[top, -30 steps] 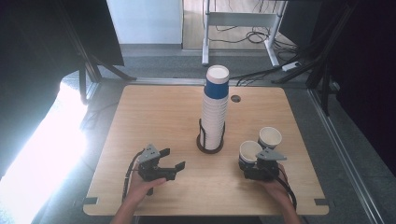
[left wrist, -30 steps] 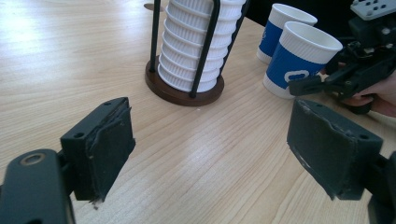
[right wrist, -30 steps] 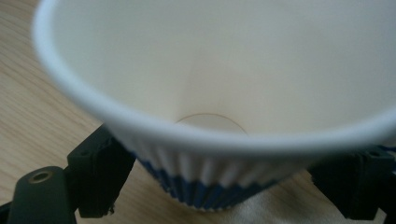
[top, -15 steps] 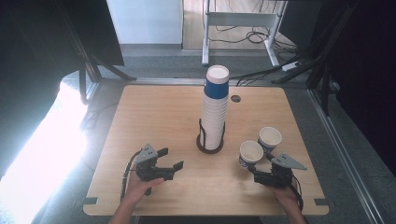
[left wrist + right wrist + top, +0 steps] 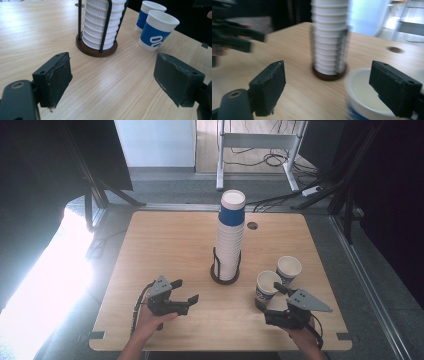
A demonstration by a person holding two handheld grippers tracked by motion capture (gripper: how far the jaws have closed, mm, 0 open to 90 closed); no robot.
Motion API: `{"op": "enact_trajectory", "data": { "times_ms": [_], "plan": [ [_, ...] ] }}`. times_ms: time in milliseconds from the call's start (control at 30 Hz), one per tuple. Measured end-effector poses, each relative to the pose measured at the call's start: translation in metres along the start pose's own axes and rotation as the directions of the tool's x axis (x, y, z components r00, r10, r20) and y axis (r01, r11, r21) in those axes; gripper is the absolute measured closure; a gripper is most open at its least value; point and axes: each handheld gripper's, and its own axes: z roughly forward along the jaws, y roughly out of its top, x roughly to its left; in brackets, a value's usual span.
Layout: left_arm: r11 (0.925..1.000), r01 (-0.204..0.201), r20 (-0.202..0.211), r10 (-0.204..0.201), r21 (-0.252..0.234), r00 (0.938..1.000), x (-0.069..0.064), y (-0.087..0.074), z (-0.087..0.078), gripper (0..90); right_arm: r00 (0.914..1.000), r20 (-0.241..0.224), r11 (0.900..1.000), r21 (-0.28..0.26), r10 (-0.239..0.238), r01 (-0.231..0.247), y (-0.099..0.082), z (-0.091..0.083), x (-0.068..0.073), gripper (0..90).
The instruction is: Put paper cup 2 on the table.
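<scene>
Right hand-held gripper (image 5: pixel 276 299) near desk (image 5: pixel 170 245) front edge, jaws apart, just been closing, empty, beside nearer cup (image 5: pixel 266 287). Left hand-held gripper (image 5: pixel 186 291) jaws apart, empty.

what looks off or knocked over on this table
Nothing stands out. The tall cup stack sits upright in its holder, and the two loose cups stand upright beside it, with no spill.

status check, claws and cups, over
Left claw open, empty, resting on table. Right claw open, just closing some, nothing gripped, beside near cup. Second cup behind it. Stack in holder, path clear.
</scene>
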Motion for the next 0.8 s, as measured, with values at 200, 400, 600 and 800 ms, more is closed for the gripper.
{"op": "enact_trajectory", "data": {
  "times_ms": [200, 400, 600, 800],
  "plan": [
    [0.9993, -0.026, -0.011, 0.027, 0.026, 0.9996, -0.003, -0.003, 0.004, 14.7, 0.9894, -0.145, 0.9995, 0.024, -0.016, 0.019, 0.001, 0.032, 0.028, 19.6],
    [0.9989, -0.032, -0.025, 0.032, 0.035, 0.9992, 0.000, -0.005, 0.003, 14.8, 0.9739, -0.227, 0.9966, 0.076, -0.016, 0.034, -0.004, 0.063, 0.045, 21.1],
    [0.9991, -0.021, -0.032, 0.022, 0.037, 0.9992, 0.003, -0.006, 0.001, 14.7, 0.9697, -0.244, 0.9941, 0.103, -0.009, 0.035, -0.009, 0.074, 0.050, 21.3],
    [0.9987, -0.025, -0.031, 0.027, 0.044, 0.9992, 0.001, -0.007, 0.002, 14.7, 0.9690, -0.247, 0.9962, 0.085, 0.004, 0.018, -0.007, 0.070, 0.048, 22.2]
  ]
}}
